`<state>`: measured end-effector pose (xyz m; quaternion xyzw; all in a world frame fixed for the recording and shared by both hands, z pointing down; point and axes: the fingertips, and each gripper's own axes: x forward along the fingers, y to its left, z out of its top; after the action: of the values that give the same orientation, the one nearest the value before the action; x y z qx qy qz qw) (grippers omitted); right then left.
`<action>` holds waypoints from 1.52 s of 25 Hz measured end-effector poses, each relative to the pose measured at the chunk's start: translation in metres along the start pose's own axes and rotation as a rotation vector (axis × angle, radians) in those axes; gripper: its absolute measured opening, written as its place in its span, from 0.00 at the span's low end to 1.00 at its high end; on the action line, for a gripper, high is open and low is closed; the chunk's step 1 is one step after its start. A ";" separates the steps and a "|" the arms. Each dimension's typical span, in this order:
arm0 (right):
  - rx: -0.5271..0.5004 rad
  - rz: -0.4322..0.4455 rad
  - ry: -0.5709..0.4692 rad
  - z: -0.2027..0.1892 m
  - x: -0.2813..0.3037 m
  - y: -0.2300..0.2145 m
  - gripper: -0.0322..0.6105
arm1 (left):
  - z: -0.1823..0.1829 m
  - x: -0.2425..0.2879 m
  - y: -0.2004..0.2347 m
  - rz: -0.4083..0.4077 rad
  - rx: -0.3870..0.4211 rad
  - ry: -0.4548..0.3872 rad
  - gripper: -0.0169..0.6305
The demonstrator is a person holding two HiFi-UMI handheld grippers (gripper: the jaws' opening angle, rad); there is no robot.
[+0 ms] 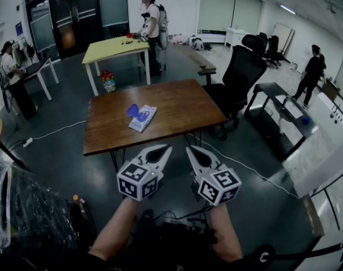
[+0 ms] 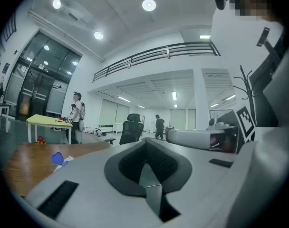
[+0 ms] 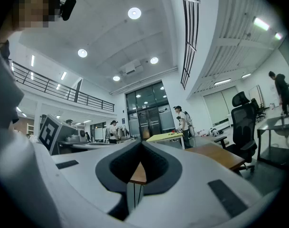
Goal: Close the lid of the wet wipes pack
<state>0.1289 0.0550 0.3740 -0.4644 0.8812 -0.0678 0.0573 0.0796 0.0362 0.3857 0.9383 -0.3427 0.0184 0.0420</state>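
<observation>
The wet wipes pack (image 1: pixel 143 118) lies flat on the left half of the brown wooden table (image 1: pixel 177 106), its blue lid (image 1: pixel 132 110) standing open at the pack's left end. Both grippers hover level in front of the table's near edge, well short of the pack. My left gripper (image 1: pixel 166 148) is shut with nothing in it, and my right gripper (image 1: pixel 190 149) beside it is also shut and empty. In the left gripper view the pack (image 2: pixel 66 160) and blue lid (image 2: pixel 57 158) show far to the left of the jaws (image 2: pixel 147 141). The right gripper (image 3: pixel 142 144) view shows only the table (image 3: pixel 216 153).
A black office chair (image 1: pixel 239 75) stands at the table's right end, with a dark desk (image 1: pixel 278 103) beyond it. A yellow-green table (image 1: pixel 115 48) with a person (image 1: pixel 152 21) beside it is farther back. A plastic-wrapped object (image 1: pixel 25 208) is near my left side.
</observation>
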 end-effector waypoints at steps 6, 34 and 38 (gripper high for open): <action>-0.008 -0.009 -0.004 0.000 0.000 0.000 0.07 | -0.001 0.000 0.000 0.000 0.002 0.002 0.03; -0.020 0.024 0.047 -0.007 0.044 -0.029 0.07 | -0.003 0.015 0.053 0.091 -0.006 0.026 0.03; -0.023 0.030 0.054 -0.009 0.072 -0.035 0.07 | -0.006 0.021 0.086 0.114 -0.025 0.027 0.03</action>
<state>0.1154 -0.0241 0.3861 -0.4496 0.8900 -0.0693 0.0293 0.0401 -0.0418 0.3988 0.9164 -0.3951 0.0291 0.0571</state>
